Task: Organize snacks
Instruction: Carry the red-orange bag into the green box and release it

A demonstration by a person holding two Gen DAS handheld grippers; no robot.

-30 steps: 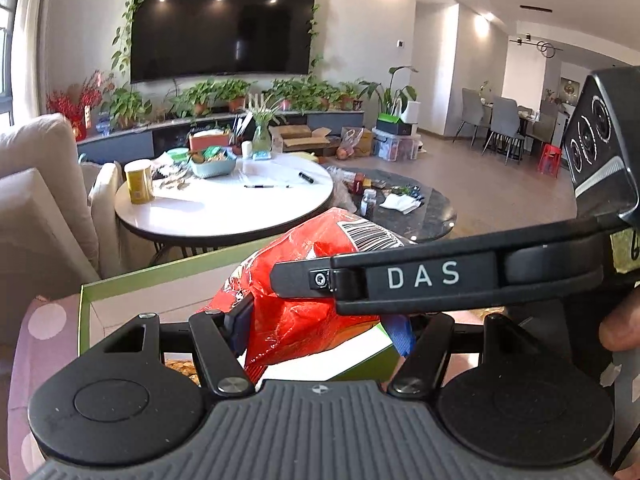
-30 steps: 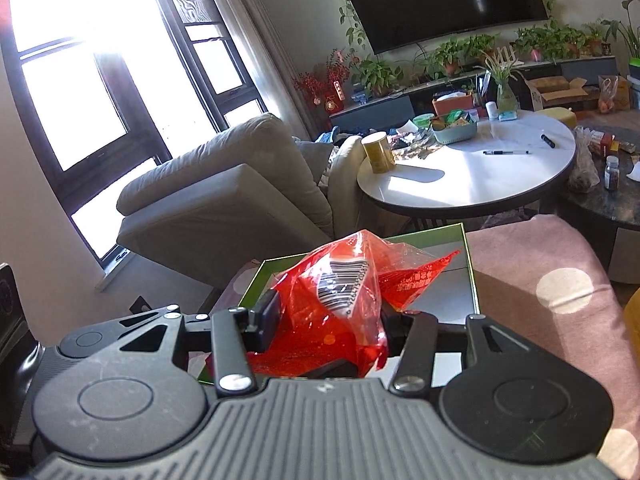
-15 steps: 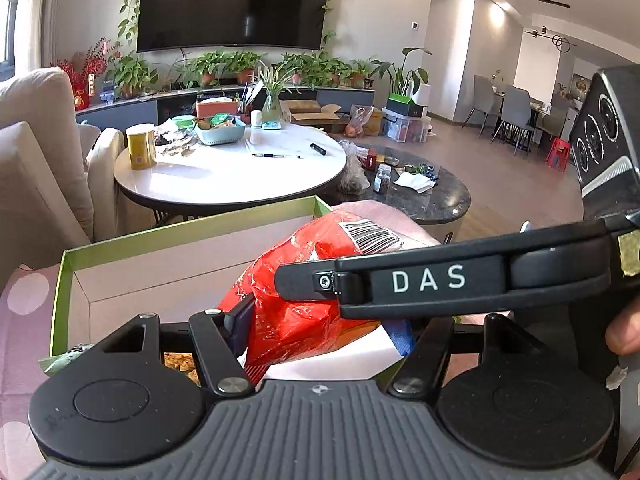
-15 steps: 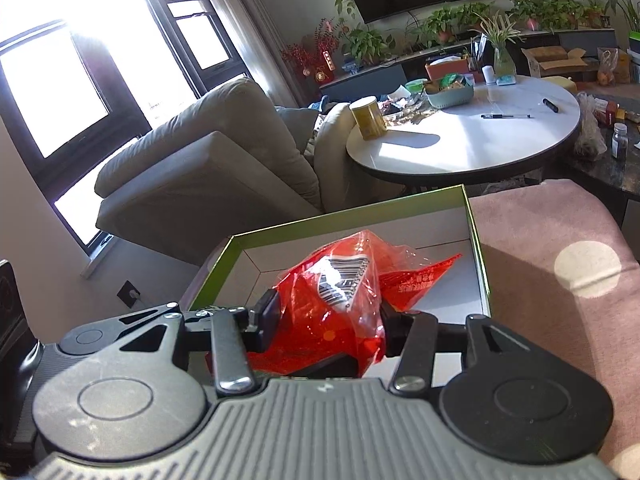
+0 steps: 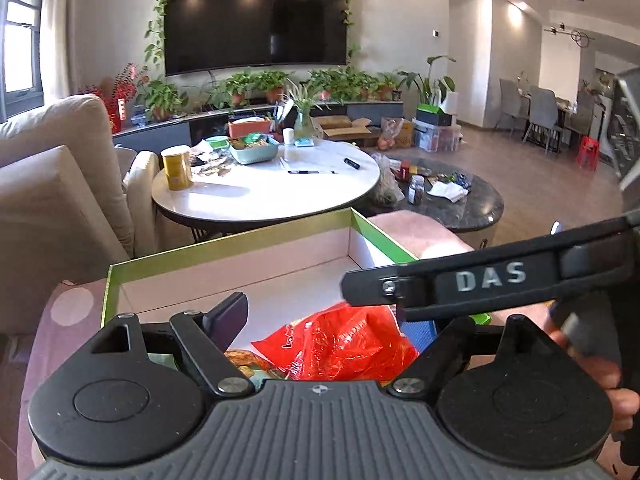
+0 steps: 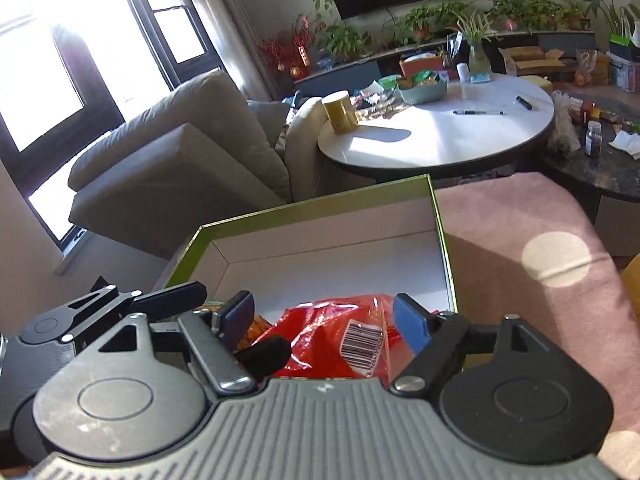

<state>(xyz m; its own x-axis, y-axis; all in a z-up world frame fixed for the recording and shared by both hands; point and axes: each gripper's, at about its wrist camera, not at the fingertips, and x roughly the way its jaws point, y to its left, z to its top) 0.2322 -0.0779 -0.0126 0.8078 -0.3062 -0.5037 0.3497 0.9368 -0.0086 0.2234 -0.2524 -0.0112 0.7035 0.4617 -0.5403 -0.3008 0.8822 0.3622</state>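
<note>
Your red snack bag [image 5: 344, 344] lies in the near end of the green-rimmed box [image 6: 312, 204], which sits on a pink dotted cloth [image 6: 520, 232]; the far end of the box shows bare white floor. Beside the bag, another snack packet [image 5: 240, 360] peeks out. Your left tool [image 5: 332, 320] and right tool [image 6: 324, 316] are both opening, pads clear of the bag lying between them.

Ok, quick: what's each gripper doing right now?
Left gripper: opening, fingers clear of the red snack bag below it.
Right gripper: opening, fingers off the same bag.
</note>
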